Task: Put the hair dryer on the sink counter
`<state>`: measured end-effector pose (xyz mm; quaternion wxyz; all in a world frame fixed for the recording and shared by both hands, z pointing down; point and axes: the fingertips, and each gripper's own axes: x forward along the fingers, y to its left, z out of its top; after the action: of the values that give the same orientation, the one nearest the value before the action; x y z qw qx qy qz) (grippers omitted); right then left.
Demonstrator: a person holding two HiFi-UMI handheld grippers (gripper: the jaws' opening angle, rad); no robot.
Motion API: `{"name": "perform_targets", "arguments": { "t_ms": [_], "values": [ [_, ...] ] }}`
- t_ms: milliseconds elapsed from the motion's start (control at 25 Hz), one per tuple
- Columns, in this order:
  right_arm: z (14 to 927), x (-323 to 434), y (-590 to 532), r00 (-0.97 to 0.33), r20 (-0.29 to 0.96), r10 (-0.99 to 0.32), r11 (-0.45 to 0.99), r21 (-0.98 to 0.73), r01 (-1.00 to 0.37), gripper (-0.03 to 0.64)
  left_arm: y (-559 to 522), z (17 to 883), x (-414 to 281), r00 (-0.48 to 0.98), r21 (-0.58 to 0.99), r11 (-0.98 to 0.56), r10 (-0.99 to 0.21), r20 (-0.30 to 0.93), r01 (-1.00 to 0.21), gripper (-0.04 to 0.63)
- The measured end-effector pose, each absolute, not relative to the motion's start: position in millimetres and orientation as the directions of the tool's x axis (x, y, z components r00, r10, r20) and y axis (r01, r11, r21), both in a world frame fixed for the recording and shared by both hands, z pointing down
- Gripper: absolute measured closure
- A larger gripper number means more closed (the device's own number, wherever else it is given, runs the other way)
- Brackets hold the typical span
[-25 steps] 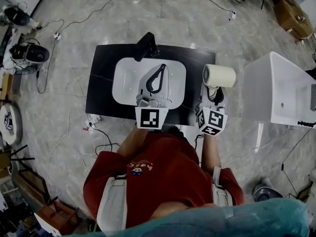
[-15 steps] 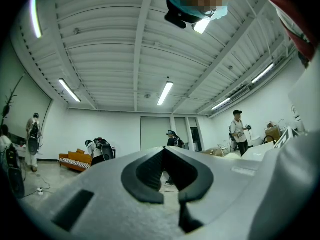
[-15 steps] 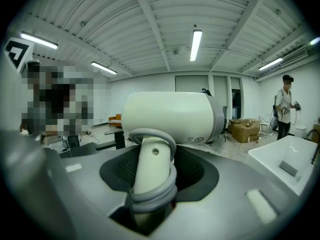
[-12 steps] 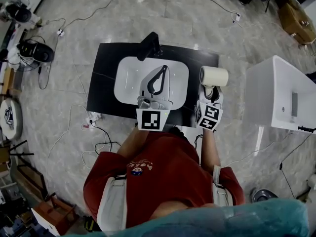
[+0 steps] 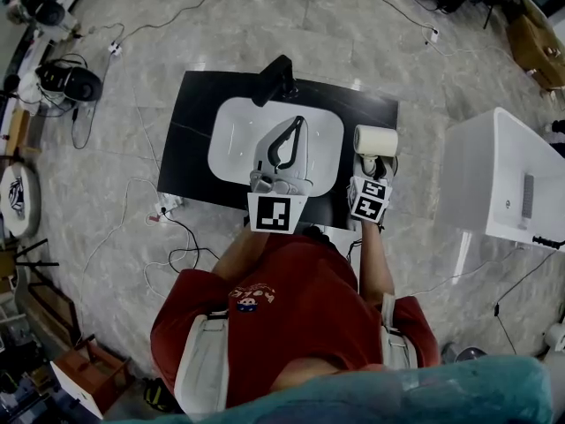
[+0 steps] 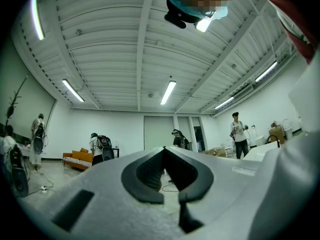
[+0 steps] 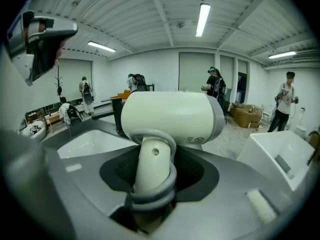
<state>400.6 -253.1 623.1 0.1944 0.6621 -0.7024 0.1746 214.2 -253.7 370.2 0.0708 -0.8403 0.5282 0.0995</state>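
Note:
A cream hair dryer [image 5: 375,140] with a grey cord wound round its handle is held upright, my right gripper [image 5: 374,166] shut on the handle. It hangs over the right end of the black sink counter [image 5: 190,140], beside the white basin [image 5: 231,135]. In the right gripper view the dryer's barrel [image 7: 170,116] fills the middle, and the pads of the right gripper [image 7: 155,171] press both sides of the handle. My left gripper [image 5: 282,144] hovers over the basin and points away from me. Its tips meet, with nothing between them [image 6: 164,156].
A black faucet [image 5: 276,79] stands at the counter's far edge. A white tub-like unit [image 5: 508,179] sits to the right of the counter. Cables and a power strip [image 5: 163,212] lie on the floor at the left. Several people stand far off in the room.
The right gripper has carried the hair dryer leftward, from beyond the counter's right edge to above its right end. The left gripper stays over the basin.

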Motion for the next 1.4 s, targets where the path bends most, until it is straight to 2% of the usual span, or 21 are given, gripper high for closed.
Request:
{"name": "perform_targets", "arguments": {
  "t_ms": [440,1040,1400],
  "values": [
    [694.3,405.6,-251.6,-0.046,0.666,-0.745,0.078,0.018,-0.997,0.423,-256.2,375.0,216.1,0.423,-0.009,-0.433,-0.877,-0.226,-0.901,0.600],
    [751.7,415.0,-243.8,-0.023,0.818,-0.574,0.079,0.027,-0.997,0.423,-258.7,375.8,211.5,0.424,-0.004,-0.433,-0.879,-0.220,-0.901,0.600],
    [765.1,420.2,-233.5,-0.034,0.866,-0.498,0.054,-0.008,-0.998,0.422,-259.5,374.4,209.3,0.427,-0.008,-0.437,-0.876,-0.225,-0.899,0.600]
  ]
}}
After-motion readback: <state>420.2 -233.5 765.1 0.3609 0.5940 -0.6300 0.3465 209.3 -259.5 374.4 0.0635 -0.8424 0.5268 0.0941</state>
